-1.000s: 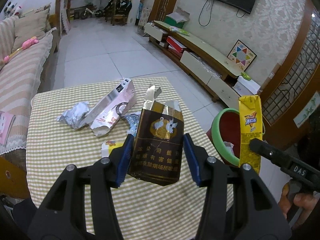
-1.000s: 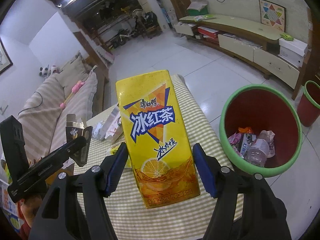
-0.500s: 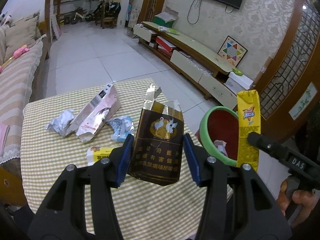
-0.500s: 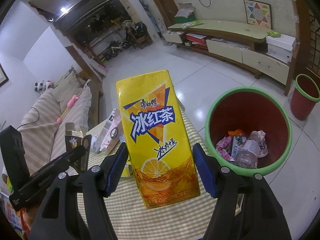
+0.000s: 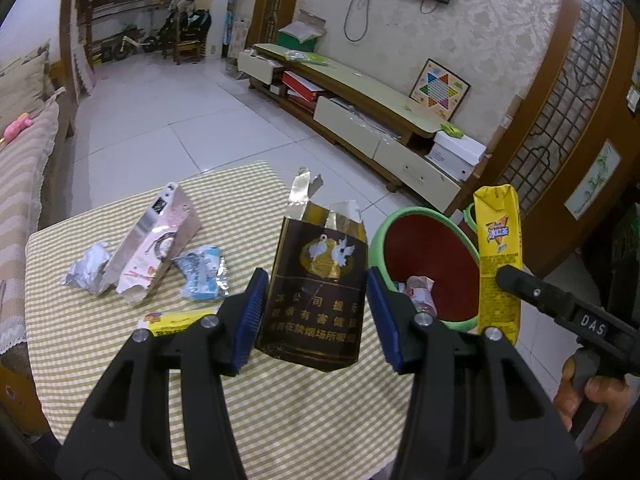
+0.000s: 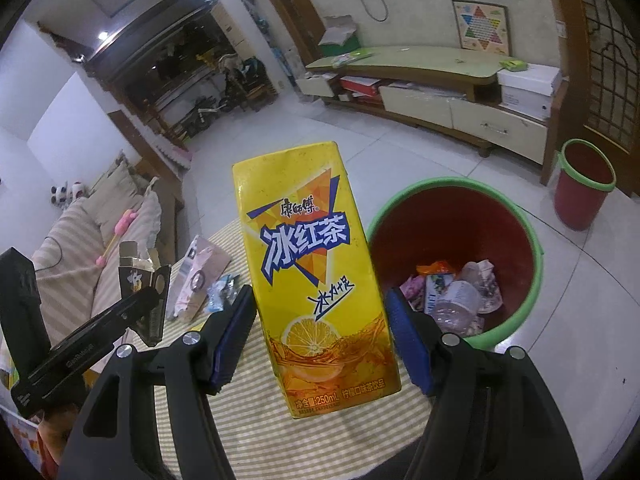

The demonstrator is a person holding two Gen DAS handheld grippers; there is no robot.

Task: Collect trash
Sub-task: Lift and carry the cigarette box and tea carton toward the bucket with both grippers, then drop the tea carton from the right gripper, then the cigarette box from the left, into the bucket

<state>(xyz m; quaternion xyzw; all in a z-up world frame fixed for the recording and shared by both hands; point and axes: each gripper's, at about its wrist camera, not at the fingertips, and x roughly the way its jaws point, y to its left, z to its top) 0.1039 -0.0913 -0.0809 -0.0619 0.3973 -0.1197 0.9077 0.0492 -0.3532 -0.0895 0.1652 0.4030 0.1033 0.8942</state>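
In the left wrist view, between the blue pads of the left gripper (image 5: pixel 314 316), a torn brown cigarette pack (image 5: pixel 320 280) stands upright, pinched on both sides and lifted clear of the checked tablecloth (image 5: pixel 120 360). Its ripped foil top flares open above the pads. On the cloth to the left lie a flattened pink and white carton (image 5: pixel 154 244), a crumpled silver wrapper (image 5: pixel 88 268) touching the carton's left end, a blue and white wrapper (image 5: pixel 202 272) just right of the carton, and a small yellow packet (image 5: pixel 176 320) near the left finger. To the right, beyond the table edge, a red bin with a green rim (image 5: pixel 428 264) stands on the floor with some trash at its bottom. Further right, the right gripper's black finger grips a yellow tea carton (image 5: pixel 498 260) held upright beside the bin, and a hand (image 5: pixel 588 396) holds the gripper's handle at the lower right.

In the right wrist view, the right gripper (image 6: pixel 322 332) clamps the yellow tea carton (image 6: pixel 316 280) between its blue pads, upright and above the near edge of the table. The red bin (image 6: pixel 516 280) sits just right of the carton, holding a clear plastic bottle (image 6: pixel 456 300) and several wrappers. A second, smaller red bin (image 6: pixel 584 188) stands far right near the cabinet. At the left, the left gripper (image 6: pixel 132 304) holds the brown pack (image 6: pixel 136 276) over the table, with the pink carton (image 6: pixel 200 272) lying beyond it.
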